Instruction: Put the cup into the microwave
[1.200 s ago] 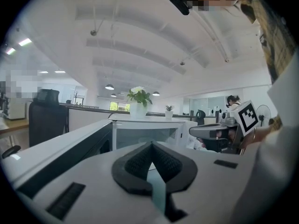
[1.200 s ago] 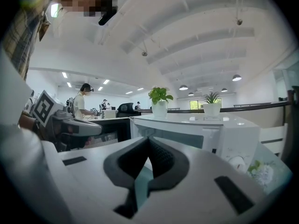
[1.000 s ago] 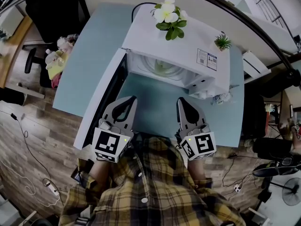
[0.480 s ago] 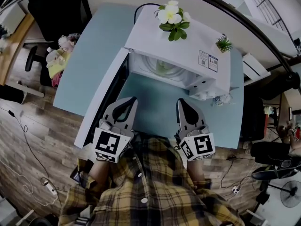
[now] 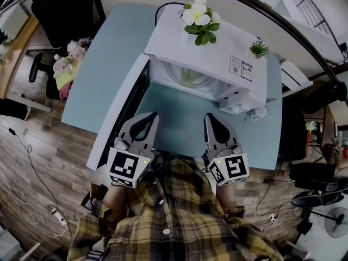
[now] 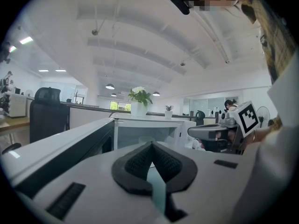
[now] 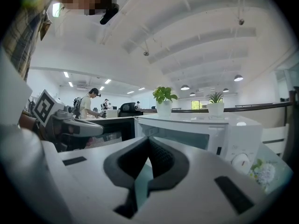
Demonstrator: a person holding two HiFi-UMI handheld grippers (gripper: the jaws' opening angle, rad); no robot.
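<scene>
On the smooth, pale blue table (image 5: 106,69) sits a boxy white microwave (image 5: 217,48) with its flat door (image 5: 117,118) swung wide open. Inside, on the round glass plate (image 5: 205,81), stands a small pale green thing that looks like the cup (image 5: 188,78). Both claws are over the table's near edge, well apart from it. The left gripper (image 5: 154,115) has its black bumpy pads (image 6: 140,160) pressed together on nothing. The right gripper (image 5: 210,116) is closed and empty too. White flowers (image 5: 197,16) stand on top.
</scene>
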